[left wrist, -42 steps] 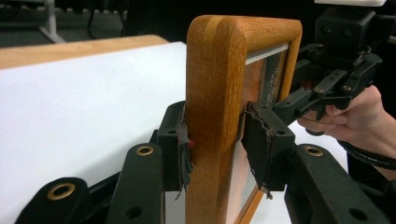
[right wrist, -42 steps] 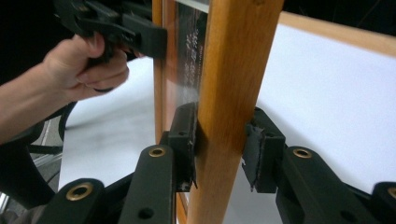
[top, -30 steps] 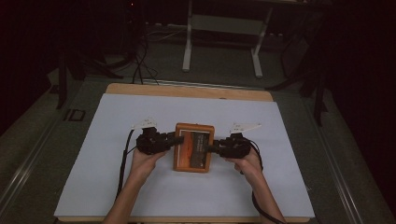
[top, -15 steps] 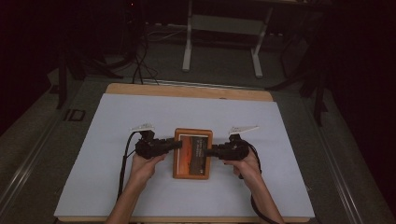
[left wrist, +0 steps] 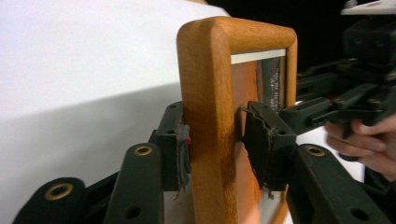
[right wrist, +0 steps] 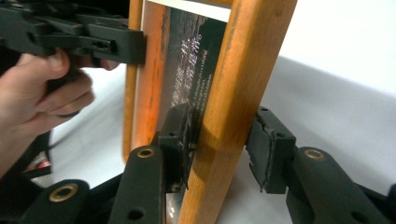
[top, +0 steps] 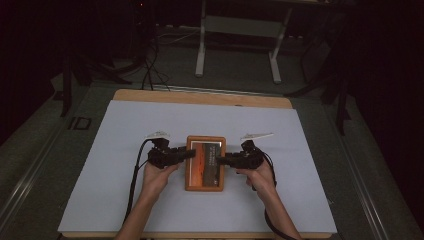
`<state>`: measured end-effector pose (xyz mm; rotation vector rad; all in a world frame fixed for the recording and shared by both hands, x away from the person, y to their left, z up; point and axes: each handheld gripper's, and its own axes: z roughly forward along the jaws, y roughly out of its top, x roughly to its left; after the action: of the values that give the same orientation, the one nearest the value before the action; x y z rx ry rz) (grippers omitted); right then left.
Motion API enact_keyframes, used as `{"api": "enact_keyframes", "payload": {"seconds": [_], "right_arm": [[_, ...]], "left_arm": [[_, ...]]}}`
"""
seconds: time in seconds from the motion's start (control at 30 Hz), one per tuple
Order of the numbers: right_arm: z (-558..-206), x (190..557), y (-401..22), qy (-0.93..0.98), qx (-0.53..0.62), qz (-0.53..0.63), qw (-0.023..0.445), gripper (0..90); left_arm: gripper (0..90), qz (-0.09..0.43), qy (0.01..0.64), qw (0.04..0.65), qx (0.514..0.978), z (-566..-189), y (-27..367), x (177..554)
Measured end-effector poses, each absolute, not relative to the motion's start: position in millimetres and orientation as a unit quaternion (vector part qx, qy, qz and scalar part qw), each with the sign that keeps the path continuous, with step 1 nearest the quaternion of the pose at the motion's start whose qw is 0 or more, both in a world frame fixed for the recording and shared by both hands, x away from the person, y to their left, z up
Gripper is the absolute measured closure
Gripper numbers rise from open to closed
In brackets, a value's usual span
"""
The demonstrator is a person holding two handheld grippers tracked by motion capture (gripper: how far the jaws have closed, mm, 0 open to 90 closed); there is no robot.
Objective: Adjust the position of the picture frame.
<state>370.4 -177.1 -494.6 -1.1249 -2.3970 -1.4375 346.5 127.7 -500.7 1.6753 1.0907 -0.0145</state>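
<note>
Your two black tongs meet at a rectangular orange-brown wooden picture frame (top: 205,163) that lies near the middle of the white-covered bench (top: 115,150), slightly toward your side. The frame holds a dark print with an orange band and a strip of pale lettering.

The left tongs (top: 189,154) straddle the frame's left rail. In the left gripper view the left tongs (left wrist: 215,140) have one worn pad against the rail's outer face, while the other pad stands just off the inner face over the print; the jaws have just been opening and no longer clamp the wood.

The right tongs (top: 221,160) straddle the right rail. In the right gripper view the right tongs (right wrist: 222,140) have the inner pad touching the rail beside the print, and the outer pad stands clear of the wood with a visible gap; these jaws have also just been opening, with the rail between them.

Your left hand (top: 156,176) and right hand (top: 258,172) rest on the bench on either side of the frame.

Bare white surface runs wide to the left, right and far side of the frame. The cover's near edge lies close behind your forearms. A strip of wooden bench top (top: 200,97) shows beyond the cover's far edge.
</note>
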Motion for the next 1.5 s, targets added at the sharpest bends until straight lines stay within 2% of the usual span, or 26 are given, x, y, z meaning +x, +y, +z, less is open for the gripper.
{"api": "enact_keyframes", "payload": {"seconds": [0.2, 0.43, 0.73, 1.5], "right_arm": [[-497.3, 376.9, -174.5, -0.797, -0.407, -0.444, 0.046, 61.4], [-506.7, 384.7, -174.8, -0.79, -0.428, -0.434, 0.066, 58.7], [-519.6, 392.0, -178.7, -0.781, -0.453, -0.419, 0.096, 55.6], [-522.0, 399.9, -177.5, -0.778, -0.446, -0.43, 0.106, 55.6]], "left_arm": [[57.3, 0.001, 0.49, 0.52, 0.7, -509.2, 125.5, 354.5], [57.2, -0.042, 0.503, 0.524, 0.686, -525.3, 128.0, 369.9], [55.8, -0.067, 0.526, 0.501, 0.684, -536.1, 123.4, 380.0], [55.9, -0.065, 0.537, 0.488, 0.685, -534.1, 125.0, 371.4]]}}
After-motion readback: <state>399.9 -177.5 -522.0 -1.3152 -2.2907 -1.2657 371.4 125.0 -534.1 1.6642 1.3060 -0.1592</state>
